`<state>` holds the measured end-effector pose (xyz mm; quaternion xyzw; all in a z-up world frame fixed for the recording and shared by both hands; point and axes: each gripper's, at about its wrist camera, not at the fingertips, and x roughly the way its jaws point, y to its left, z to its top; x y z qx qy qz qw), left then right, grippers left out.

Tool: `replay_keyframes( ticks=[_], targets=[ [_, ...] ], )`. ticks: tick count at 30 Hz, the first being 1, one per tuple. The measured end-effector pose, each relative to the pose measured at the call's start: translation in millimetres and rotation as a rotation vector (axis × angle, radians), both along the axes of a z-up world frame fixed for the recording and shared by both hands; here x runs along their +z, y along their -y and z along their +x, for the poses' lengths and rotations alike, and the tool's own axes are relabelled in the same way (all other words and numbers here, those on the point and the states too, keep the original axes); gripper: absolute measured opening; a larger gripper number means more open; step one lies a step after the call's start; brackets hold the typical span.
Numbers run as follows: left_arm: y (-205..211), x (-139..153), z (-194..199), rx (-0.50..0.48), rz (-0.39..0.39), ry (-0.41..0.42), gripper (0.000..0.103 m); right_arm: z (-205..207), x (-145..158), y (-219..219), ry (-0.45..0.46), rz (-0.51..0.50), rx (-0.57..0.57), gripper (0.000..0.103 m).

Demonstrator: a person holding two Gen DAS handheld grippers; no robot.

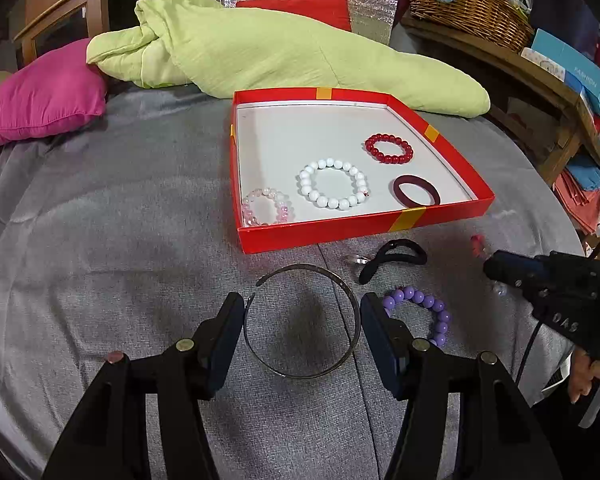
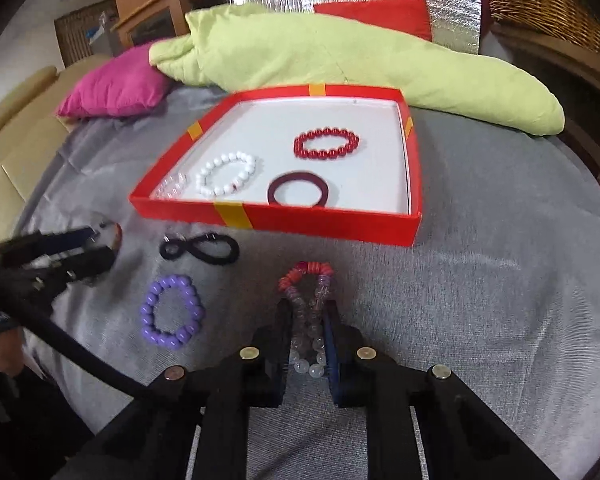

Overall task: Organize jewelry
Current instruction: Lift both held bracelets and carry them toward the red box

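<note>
Only two pieces of lettering can be read, both in the left wrist view. The word "FASHION" stands in pale capitals on the side of a light blue box [image 1: 580,66] at the upper right of the frame, lying on a wooden shelf [image 1: 512,60] beneath a wicker basket [image 1: 472,8]. At the right edge, the pale letters "DAS" show on the black body of the right gripper [image 1: 496,270] — they may be part of a longer word, cut off and tilted. In the right wrist view nothing legible appears — a faint mark at the left edge is too blurred to read.
</note>
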<state>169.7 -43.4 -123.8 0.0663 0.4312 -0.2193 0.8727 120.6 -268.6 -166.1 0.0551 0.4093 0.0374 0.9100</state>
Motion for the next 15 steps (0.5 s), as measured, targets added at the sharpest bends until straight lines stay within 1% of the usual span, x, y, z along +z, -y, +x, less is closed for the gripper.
replay_keyframes(
  ticks=[2, 4, 7, 15],
  targets=[
    [0, 0, 0, 0.001, 0.001, 0.001, 0.062, -2, 5, 4, 0.023, 0.043, 0.004, 0.016],
    [1, 0, 0, 0.002, 0.002, 0.005, 0.062, -3, 10, 4, 0.042, 0.058, 0.006, 0.016],
    [2, 1, 0, 0.003, -0.001, 0.002, 0.062, -4, 13, 2, 0.06, 0.059, 0.005, 0.016],
    [13, 6, -2, -0.005, 0.006, 0.029, 0.062, -4, 16, -1, 0.069, 0.05, 0.002, 0.016]
  ],
)
